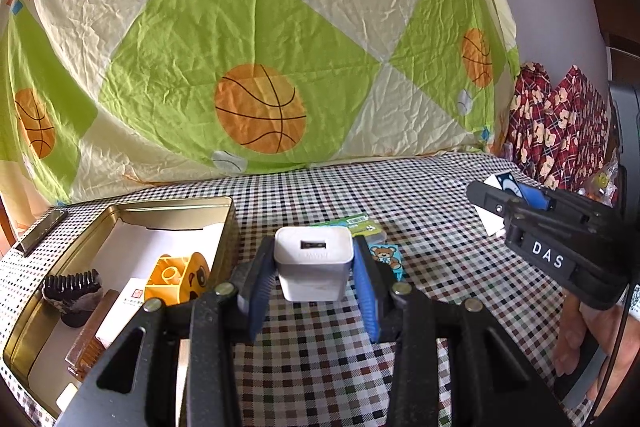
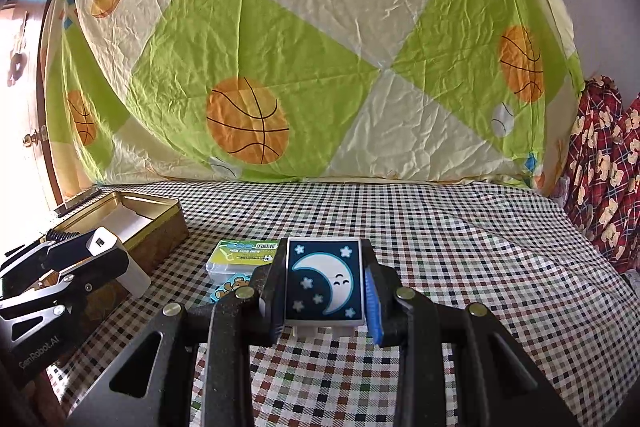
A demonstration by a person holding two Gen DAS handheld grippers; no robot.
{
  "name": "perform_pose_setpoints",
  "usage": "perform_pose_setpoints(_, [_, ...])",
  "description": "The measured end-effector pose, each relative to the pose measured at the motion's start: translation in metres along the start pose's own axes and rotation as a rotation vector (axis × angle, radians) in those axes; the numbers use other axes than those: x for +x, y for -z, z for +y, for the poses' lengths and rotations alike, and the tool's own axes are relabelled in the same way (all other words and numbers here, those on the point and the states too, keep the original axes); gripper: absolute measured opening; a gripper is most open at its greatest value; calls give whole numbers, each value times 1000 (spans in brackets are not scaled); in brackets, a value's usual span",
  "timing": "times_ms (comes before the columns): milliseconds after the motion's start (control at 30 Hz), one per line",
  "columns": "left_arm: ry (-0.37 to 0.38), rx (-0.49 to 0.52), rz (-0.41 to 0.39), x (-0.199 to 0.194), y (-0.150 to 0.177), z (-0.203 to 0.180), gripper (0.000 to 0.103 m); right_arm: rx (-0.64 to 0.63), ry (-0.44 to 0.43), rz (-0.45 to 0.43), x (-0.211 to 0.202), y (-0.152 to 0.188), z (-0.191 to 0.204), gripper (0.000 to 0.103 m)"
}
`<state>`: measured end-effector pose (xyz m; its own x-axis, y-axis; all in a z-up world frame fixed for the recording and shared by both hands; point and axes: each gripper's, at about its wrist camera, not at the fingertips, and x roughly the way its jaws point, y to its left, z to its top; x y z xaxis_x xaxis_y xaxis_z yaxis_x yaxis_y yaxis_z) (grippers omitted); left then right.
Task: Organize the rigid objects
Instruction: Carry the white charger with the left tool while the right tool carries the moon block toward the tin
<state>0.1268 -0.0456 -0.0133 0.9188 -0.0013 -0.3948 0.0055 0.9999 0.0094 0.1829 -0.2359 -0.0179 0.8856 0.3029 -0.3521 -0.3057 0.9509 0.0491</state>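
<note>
- While both hands are loaded, my left gripper (image 1: 314, 279) is clenched on the white charger (image 1: 313, 263), pads on its two side faces, lifted clear of the checked tabletop (image 1: 420, 203).
- My right gripper (image 2: 324, 287) is clenched on the moon box (image 2: 325, 283), a flat dark-blue box with a crescent print, also off the surface.
- The gold tin (image 1: 120, 211) sits open at the left, beside the charger; a yellow toy block (image 1: 176, 277) and a black comb-like piece (image 1: 74, 291) already lie inside, some white floor free.
- Still out on the cloth: green-label pack (image 2: 240, 257) and bear sticker (image 1: 386, 255), just ahead of both grippers.
- Risk: the charger is smooth and the pads only catch its lower sides; a quick tilt over the tin rim could let it slip or twist out.
- Risk: both grippers heading left at once could bump, since the tin is on one side only.
- Risk: dropping onto the block would leave the charger perched crooked, I think.
</note>
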Motion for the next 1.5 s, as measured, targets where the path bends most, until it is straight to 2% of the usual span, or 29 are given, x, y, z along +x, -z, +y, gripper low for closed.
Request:
perform_pose_setpoints(600, [-8,-13,-80,-16,2,3,37,-3,2,-73,-18,3,6,34])
perform_pose_setpoints(967, [-7,-21,-111,-23,2,4,37,-8,-26,-73,-25,5,11,34])
perform_pose_setpoints(1500, [9,-25,-115,-30,4,4,37,-21,-44,-65,-25,5,14,34])
